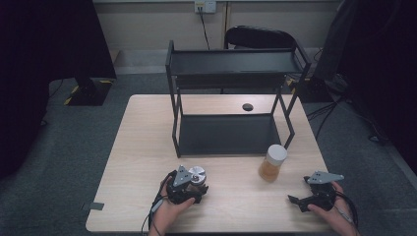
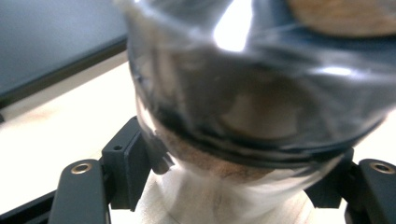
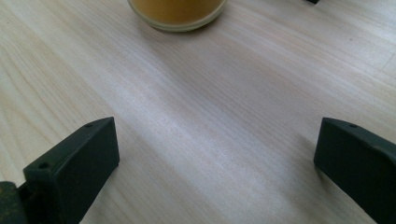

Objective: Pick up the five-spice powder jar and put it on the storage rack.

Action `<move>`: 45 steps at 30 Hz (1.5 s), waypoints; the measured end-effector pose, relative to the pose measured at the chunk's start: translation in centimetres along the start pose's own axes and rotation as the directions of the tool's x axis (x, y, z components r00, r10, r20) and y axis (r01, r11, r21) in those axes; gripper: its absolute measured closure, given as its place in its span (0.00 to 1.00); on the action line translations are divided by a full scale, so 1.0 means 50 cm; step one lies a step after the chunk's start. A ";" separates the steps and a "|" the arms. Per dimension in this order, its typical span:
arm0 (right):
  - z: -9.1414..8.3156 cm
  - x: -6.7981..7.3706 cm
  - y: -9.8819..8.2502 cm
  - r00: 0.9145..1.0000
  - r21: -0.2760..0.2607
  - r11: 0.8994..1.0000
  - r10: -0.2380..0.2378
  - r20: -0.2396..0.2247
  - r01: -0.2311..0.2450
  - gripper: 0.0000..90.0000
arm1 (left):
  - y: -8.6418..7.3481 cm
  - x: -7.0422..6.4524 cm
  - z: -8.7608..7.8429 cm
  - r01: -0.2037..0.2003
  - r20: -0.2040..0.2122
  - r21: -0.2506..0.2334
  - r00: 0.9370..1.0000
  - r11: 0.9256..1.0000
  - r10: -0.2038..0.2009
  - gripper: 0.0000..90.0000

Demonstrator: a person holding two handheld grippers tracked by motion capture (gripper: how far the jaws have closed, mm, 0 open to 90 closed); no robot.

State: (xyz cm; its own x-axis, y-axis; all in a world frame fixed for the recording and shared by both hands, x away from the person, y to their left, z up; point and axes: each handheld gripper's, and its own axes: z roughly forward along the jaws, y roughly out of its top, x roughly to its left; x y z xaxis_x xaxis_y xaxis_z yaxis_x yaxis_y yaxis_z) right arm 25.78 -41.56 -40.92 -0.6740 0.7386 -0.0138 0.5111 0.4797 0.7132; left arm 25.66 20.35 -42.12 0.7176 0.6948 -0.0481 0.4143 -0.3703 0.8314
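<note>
A small clear jar [image 1: 197, 174] with a shiny metal lid stands near the table's front left. My left gripper [image 1: 198, 185] is shut on it, and a hand holds the gripper from below. In the left gripper view the jar [image 2: 252, 107] looms very close and blurred, with the black fingers [image 2: 126, 158] pressed against its lower sides. At the front right, my right gripper [image 1: 299, 191] rests low over the table, open. Its jaws stand wide apart over bare wood in the right gripper view [image 3: 215, 158]. A jar of amber contents [image 1: 273, 162] with a white lid stands ahead of it [image 3: 175, 14].
A black two-level metal rack [image 1: 231, 73] stands at the back middle of the light wooden table [image 1: 142, 147]. A dark round cable hole [image 1: 248, 106] lies behind its lower shelf. A black chair [image 1: 255, 37] sits beyond the table.
</note>
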 end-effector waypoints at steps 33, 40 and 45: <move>0.000 0.000 0.000 1.000 0.000 1.000 0.000 0.000 0.000 0.00 | 0.077 0.000 -0.006 -0.011 0.012 0.024 1.000 1.000 0.011 0.35; 0.000 0.000 0.000 1.000 0.000 1.000 0.000 0.000 0.000 0.00 | 0.098 0.008 -0.005 -0.004 0.025 0.014 1.000 1.000 0.004 0.35; 0.000 0.000 0.000 1.000 0.000 1.000 0.000 0.000 0.000 0.00 | 0.113 0.011 -0.004 -0.012 0.031 0.017 0.999 1.000 0.012 0.35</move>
State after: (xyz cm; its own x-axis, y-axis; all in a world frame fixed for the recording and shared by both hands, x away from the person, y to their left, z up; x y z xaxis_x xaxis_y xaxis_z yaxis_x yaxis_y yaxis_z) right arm 25.78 -41.56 -40.92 -0.6739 0.7387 -0.0135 0.5113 0.4795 0.7132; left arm 28.28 18.76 -37.34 0.7395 0.6709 -0.0559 0.4153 -0.3893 0.8221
